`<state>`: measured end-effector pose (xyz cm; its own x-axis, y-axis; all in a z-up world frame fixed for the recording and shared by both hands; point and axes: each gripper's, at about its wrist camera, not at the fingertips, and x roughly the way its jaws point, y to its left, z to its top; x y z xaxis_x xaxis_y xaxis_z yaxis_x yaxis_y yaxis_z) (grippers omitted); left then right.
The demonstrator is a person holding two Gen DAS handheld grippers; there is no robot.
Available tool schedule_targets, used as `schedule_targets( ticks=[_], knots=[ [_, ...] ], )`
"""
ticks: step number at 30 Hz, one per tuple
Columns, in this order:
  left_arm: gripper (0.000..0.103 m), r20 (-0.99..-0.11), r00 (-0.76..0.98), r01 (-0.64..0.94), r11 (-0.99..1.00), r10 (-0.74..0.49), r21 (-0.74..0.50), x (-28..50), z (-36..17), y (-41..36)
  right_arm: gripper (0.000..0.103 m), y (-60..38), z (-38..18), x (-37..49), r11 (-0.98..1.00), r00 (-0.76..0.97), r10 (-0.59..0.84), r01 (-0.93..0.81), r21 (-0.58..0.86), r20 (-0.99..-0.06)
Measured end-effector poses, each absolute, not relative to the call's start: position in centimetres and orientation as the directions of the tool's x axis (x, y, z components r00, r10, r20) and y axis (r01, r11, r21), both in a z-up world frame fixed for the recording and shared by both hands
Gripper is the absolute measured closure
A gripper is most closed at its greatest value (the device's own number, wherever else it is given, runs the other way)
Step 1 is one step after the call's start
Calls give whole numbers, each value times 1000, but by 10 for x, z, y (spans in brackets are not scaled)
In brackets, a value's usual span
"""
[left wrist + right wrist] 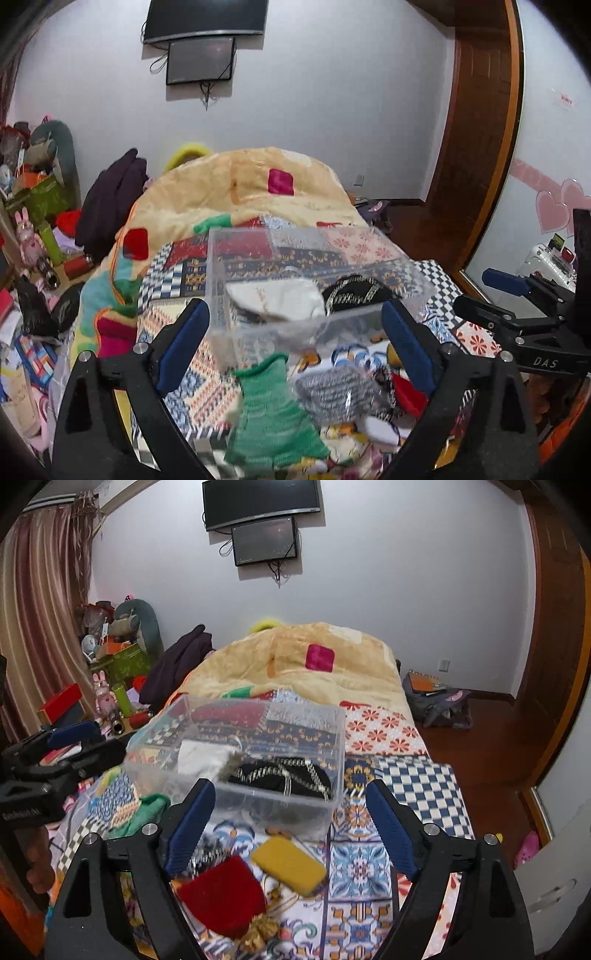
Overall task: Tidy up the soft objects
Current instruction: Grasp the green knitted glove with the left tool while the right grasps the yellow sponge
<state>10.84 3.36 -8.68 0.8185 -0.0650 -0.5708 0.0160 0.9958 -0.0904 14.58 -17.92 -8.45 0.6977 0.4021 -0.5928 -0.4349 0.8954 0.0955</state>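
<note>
Hovering spread, both claws (left [295, 328], right [290, 812]) face a clear plastic bin [236, 797].

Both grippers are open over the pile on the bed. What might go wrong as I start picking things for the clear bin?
The green knit piece overlaps the grey striped one, so the left gripper may lift both. The clear plastic bin stands on soft quilt and could shift if nudged. The red pouch has a gold ornament that might snag.
</note>
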Motion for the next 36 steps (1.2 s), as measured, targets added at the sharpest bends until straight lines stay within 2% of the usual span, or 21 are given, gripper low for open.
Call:
schedule_targets(
  ticks=[9,17,19,21,22,24,25,30,32,36],
  knots=[
    [8,-662,749,-39,996,-25,-81,98,-138,44,21,-186,-124,154,902,630,379,-416,118,-678],
    [9,-720,693,-45,995,-37,-94,85,-177,54,21,-183,-151,164,902,569,367,-412,130,-736],
    [17,-727,685,-33,994,-55,-106,83,-182,54,21,-181,-157,167,901,549,365,-412,136,-752],
    [30,-729,680,-21,992,-74,-121,83,-184,54,23,-179,-161,167,897,532,369,-418,142,-762],
    [32,-729,679,-13,991,-86,-129,82,-184,54,27,-177,-162,166,895,526,370,-422,143,-765],
    [46,-727,681,-9,992,-89,-130,82,-184,52,42,-175,-163,164,888,511,380,-436,148,-771],
    [50,-726,682,-7,992,-88,-127,82,-183,51,52,-174,-163,164,884,505,387,-442,154,-772],
    [83,-708,702,-14,993,-76,-120,75,-176,53,60,-177,-155,160,881,530,401,-446,157,-747],
    [90,-699,713,-21,994,-62,-109,72,-172,54,62,-177,-149,158,879,543,413,-449,162,-731],
    [94,-677,735,-27,994,-51,-104,67,-162,54,64,-178,-138,152,873,568,430,-458,164,-702]
  ],
)
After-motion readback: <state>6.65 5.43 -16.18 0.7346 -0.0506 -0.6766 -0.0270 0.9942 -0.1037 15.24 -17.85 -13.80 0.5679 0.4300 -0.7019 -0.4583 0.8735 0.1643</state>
